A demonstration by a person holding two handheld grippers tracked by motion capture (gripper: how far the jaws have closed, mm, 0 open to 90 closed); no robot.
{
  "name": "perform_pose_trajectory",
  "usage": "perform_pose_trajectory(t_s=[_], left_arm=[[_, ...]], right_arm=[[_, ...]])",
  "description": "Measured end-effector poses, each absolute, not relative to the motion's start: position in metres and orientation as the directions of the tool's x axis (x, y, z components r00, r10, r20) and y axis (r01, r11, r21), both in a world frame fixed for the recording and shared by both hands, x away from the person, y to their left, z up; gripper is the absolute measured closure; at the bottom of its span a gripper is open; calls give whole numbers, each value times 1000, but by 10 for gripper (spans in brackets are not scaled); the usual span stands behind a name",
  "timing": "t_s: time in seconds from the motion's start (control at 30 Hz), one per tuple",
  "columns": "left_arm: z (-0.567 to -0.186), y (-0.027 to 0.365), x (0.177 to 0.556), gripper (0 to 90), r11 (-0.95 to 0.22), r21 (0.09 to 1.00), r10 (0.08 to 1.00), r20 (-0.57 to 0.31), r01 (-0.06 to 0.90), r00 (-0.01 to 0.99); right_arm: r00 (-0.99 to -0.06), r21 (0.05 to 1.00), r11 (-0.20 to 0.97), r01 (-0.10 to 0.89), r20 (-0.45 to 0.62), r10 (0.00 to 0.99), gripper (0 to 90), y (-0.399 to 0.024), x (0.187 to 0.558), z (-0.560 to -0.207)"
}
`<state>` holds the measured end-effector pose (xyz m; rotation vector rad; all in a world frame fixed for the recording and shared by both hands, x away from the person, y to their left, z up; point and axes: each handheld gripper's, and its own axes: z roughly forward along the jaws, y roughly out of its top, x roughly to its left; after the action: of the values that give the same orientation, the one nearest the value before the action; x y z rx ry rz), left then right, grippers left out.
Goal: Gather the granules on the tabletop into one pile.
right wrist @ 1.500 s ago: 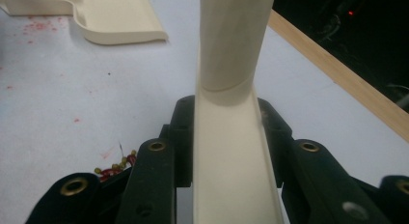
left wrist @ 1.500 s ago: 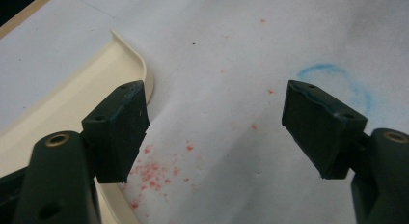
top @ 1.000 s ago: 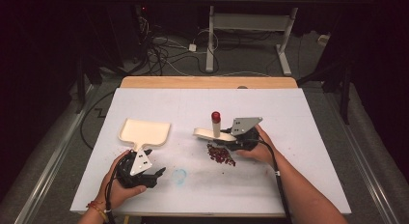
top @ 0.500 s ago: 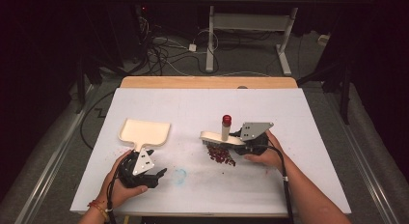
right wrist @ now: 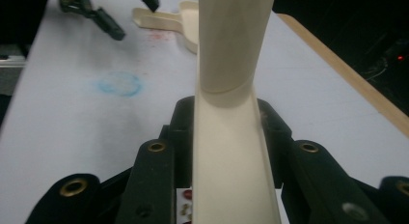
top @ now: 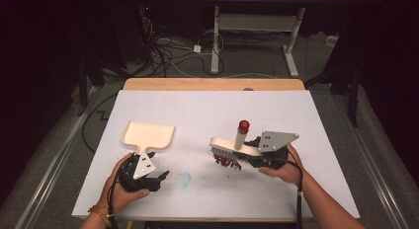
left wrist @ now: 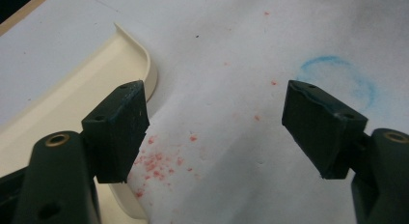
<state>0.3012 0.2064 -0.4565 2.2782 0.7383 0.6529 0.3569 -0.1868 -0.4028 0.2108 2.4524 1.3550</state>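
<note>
From the high view, the right claw [top: 249,159] is clamped on the back end of a cream hand brush [top: 231,147]. The brush's long axis runs level across the desk [top: 207,115], head pointing toward the dustpan [top: 147,135]. Its red-capped peg handle (a stubby post) stands up. The bristles sit just above a heap of small red beads [top: 227,162]. The left claw [top: 160,177] rests just beside the dustpan's handle, jaws spread and holding nothing.

In the left gripper view, the left claw [left wrist: 212,122] gapes over bare white desk [left wrist: 231,50], with the dustpan [left wrist: 72,103] beside one jaw and red specks [left wrist: 159,161] between.

In the right gripper view, the right claw [right wrist: 226,137] pinches the brush [right wrist: 231,151], which points away toward the dustpan [right wrist: 169,19].
</note>
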Motion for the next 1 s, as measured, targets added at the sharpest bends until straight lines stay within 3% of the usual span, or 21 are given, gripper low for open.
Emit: perform_pose_trajectory(t_s=[0.33, 0.63, 0.83, 1.0], left_arm=[[-453, 210, 300, 236, -615, 721, 661, 252, 318, 707], [-454, 210, 301, 236, -622, 716, 654, 253, 316, 713], [-454, 208, 301, 236, -625, 713, 651, 254, 316, 716], [-455, 208, 302, 236, -629, 709, 648, 252, 318, 719]], right_arm=[[-983, 833, 551, 45, -62, 174, 671, -179, 334, -418], [-977, 811, 581, 65, -68, 204, 671, -180, 351, -432], [-958, 830, 550, 95, -74, 278, 671, -191, 366, -432], [-962, 863, 495, 100, -42, 269, 671, -200, 366, -423]])
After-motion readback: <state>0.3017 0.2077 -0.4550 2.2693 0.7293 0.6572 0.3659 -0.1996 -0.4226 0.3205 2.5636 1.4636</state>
